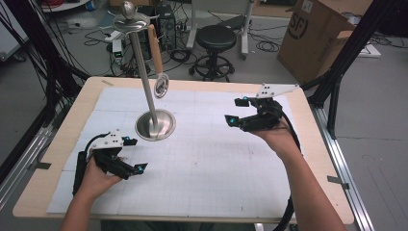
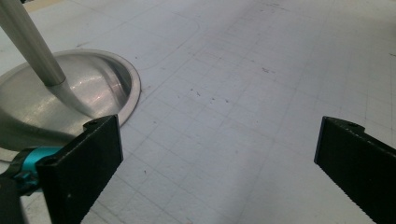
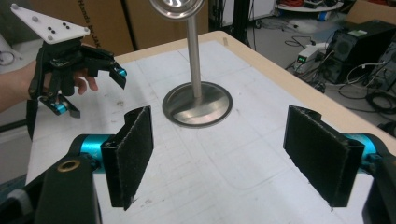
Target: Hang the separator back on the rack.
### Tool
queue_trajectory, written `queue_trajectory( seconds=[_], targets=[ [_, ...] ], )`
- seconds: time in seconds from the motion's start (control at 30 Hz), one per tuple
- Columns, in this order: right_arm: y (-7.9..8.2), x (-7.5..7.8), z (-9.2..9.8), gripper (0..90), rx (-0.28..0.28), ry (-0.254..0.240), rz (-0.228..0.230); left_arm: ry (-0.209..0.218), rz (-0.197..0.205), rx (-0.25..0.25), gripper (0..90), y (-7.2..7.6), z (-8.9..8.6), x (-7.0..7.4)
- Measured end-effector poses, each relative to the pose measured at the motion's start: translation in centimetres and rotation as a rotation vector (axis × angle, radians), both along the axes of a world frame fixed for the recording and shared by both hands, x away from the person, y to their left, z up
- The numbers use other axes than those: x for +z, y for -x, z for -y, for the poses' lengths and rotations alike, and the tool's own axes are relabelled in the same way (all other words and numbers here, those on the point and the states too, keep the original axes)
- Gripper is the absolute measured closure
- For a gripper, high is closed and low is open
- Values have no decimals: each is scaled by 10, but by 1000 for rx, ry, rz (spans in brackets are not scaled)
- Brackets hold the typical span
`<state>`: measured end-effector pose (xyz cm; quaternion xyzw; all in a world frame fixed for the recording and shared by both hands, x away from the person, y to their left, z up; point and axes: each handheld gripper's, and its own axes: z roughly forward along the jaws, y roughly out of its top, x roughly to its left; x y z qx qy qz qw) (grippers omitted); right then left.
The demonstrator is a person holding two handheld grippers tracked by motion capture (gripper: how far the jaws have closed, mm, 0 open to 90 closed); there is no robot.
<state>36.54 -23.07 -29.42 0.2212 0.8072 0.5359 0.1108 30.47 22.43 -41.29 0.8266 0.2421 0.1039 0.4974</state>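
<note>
Both my grippers, left (image 1: 129, 160) and right (image 1: 235, 111), hold empty, parted jaws near the steel utensil stand (image 1: 155, 124) whose spoon (image 1: 157, 61) already hangs; next, I'd judge, comes withdrawing.

The cardboard box (image 1: 321, 36) bears a round "SF" logo.

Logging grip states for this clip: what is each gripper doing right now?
Left gripper: open, holding nothing, near the stand's base.
Right gripper: open, nothing between its jaws, above the mat.
</note>
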Motion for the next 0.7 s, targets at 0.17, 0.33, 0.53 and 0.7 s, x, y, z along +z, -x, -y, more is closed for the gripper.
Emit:
queue_trajectory(
  seconds=[0.17,0.33,0.53,0.7],
  targets=[
    [6,-18,13,211,-23,-1,-22,-3,0,5,17,0,0,0],
    [11,-35,23,199,-46,-11,-38,-3,0,5,17,-1,0,-1],
    [19,-58,32,177,-60,-26,-66,1,0,9,17,-1,0,0],
    [24,-79,39,162,-76,-44,-97,-3,-2,7,17,-1,0,-1]
  ],
)
